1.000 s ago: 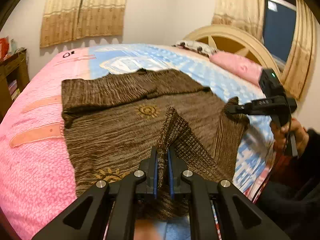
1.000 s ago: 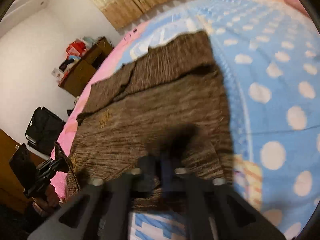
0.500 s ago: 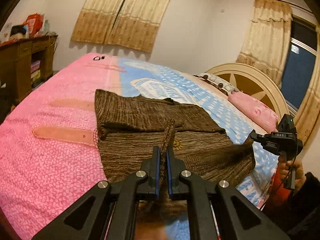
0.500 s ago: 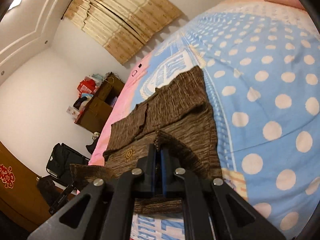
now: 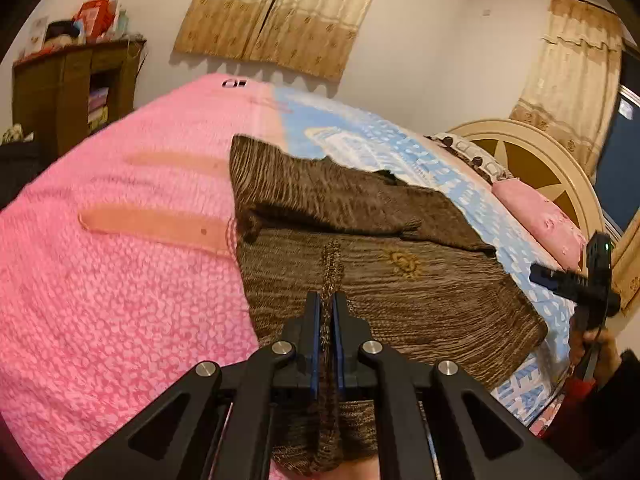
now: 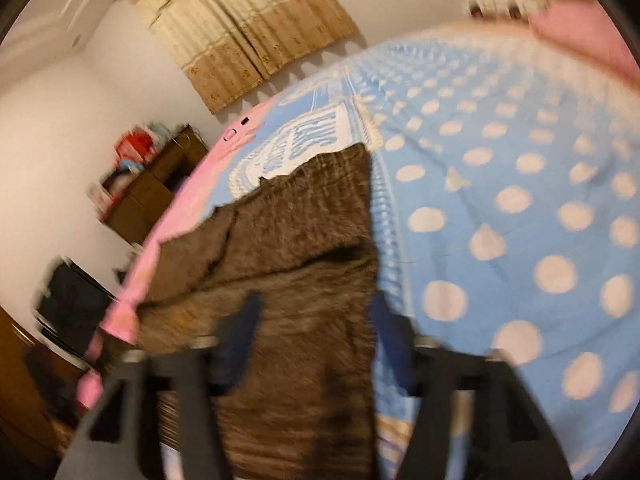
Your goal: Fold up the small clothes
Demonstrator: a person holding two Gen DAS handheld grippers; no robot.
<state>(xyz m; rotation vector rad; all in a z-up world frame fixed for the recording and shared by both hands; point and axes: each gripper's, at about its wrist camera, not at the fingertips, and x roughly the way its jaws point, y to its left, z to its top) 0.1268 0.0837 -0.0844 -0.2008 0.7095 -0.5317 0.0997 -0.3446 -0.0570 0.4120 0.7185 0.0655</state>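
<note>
The left gripper (image 5: pixel 328 312) pinches a fold of the brown sweater (image 5: pixel 420 292) on the bed (image 5: pixel 120 280). The right gripper (image 6: pixel 316 320) has just been opening — its jaws stand apart over the sweater's edge, pinching nothing.

The walls (image 5: pixel 432 52) are white, with beige curtains (image 5: pixel 280 12) hanging on them. A dark wooden shelf (image 5: pixel 72 92) stands left, and a dark window (image 5: pixel 618 160) is right.

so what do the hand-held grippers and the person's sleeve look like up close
Left hand-held gripper: matte black angular linkage arms with silver round pivot bolts, and blue pads lining the inner faces of its fingers. Right hand-held gripper: same black frame and blue-lined fingers, blurred in its own view; from the left wrist view its body shows a small green light and a thin black cable. The person wears a dark sleeve over red fabric.
</note>
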